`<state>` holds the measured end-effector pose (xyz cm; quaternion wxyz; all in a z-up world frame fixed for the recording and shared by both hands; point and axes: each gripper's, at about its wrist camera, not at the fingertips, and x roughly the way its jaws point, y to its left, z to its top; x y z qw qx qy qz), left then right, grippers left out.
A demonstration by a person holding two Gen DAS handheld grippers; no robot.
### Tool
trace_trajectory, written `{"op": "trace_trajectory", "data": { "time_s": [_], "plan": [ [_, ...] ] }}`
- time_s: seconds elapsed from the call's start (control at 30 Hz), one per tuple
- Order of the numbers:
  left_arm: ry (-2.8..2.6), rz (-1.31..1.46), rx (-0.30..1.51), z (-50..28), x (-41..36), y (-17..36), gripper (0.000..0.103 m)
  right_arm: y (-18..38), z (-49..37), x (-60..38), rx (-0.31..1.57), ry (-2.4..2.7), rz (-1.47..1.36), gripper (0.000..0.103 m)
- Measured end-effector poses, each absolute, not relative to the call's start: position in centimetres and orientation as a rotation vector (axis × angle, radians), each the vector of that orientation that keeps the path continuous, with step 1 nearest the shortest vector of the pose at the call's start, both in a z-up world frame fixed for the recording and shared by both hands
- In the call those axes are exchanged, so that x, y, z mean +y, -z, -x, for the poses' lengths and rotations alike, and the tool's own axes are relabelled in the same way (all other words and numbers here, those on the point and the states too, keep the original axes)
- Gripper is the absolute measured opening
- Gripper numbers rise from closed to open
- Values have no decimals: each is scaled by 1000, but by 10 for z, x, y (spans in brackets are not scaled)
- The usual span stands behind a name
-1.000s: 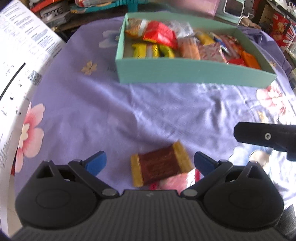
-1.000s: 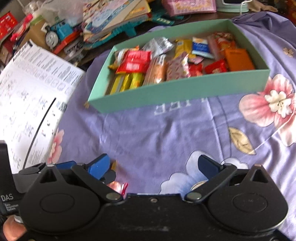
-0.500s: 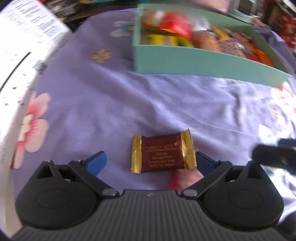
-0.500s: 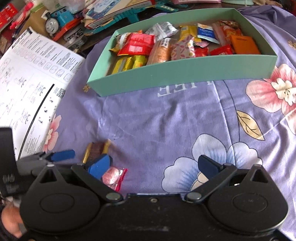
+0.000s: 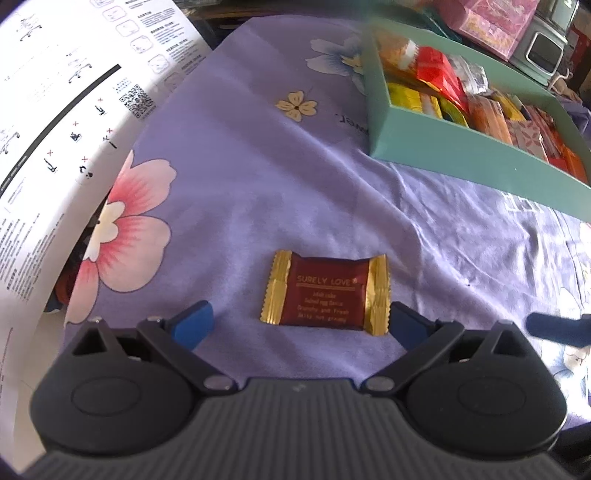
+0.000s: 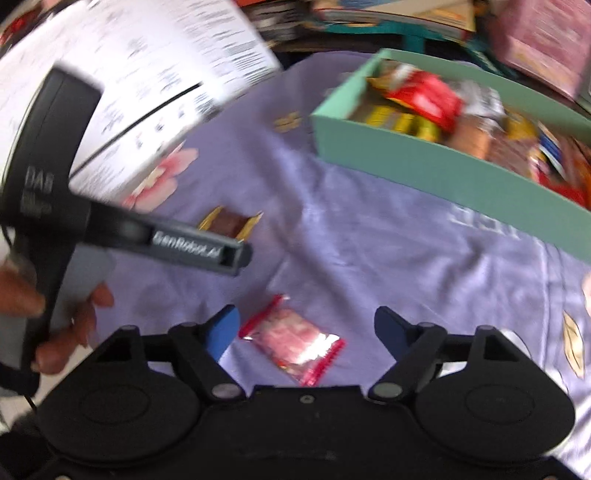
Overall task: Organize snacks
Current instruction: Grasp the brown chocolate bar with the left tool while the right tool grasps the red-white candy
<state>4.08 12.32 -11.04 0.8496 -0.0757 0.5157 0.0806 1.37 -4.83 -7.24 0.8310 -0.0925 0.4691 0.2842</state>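
Observation:
A brown and gold wrapped snack [image 5: 327, 293] lies flat on the purple floral cloth [image 5: 258, 177], between the open fingers of my left gripper [image 5: 301, 323]; it also shows in the right wrist view [image 6: 231, 223]. A pink and red wrapped candy [image 6: 293, 341] lies on the cloth between the open fingers of my right gripper [image 6: 308, 328]. The teal box [image 5: 461, 157] full of snacks stands at the far right, also in the right wrist view [image 6: 436, 173]. Neither gripper holds anything. The left gripper's body [image 6: 122, 232] crosses the left of the right wrist view.
A large white printed sheet [image 5: 55, 110] lies along the left side and also shows in the right wrist view [image 6: 155, 62]. Books, boxes and clutter [image 6: 406, 18] sit behind the teal box. A finger of the right gripper [image 5: 557, 328] shows at the right edge.
Both grippers swung left, so the teal box shifted right in both views. The brown snack now sits squarely between my left fingers, and the pink candy between my right fingers.

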Motion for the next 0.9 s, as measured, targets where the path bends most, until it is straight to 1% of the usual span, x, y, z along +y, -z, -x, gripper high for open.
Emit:
{"op": "trace_trajectory", "data": {
  "time_s": [0.13, 0.2, 0.23, 0.3, 0.33, 0.4, 0.43, 0.47, 0.5, 0.57, 0.77, 0.9],
  "plan": [
    [-165, 153, 1089, -43, 126, 112, 102, 85, -15, -40, 1038, -616, 239, 65],
    [-157, 150, 1093, -46, 125, 114, 102, 87, -11, -40, 1025, -621, 265, 64],
    [-152, 147, 1093, -47, 123, 115, 100, 86, -10, -39, 1018, -618, 287, 60],
    [-146, 119, 1065, -47, 117, 114, 86, 87, -7, -39, 1007, -602, 310, 57],
    [-140, 97, 1053, -47, 112, 112, 71, 86, -7, -41, 1008, -593, 309, 55],
    [-100, 86, 1040, -47, 106, 108, 60, 87, -11, -48, 1014, -558, 296, 53],
    [-83, 91, 1034, -46, 104, 106, 52, 87, -14, -53, 1015, -528, 282, 52],
    [-60, 104, 1035, -46, 102, 104, 47, 87, -17, -60, 1017, -503, 263, 52],
    [-34, 125, 1041, -47, 101, 104, 47, 86, -20, -68, 1021, -478, 238, 52],
    [-5, 132, 1044, -47, 94, 104, 46, 85, -26, -86, 1027, -430, 181, 47],
    [93, 148, 1056, -49, 67, 104, 43, 86, -27, -129, 1034, -330, 83, 45],
    [118, 117, 1058, -50, 50, 103, 45, 87, -24, -142, 1038, -319, 59, 45]
  ]
}}
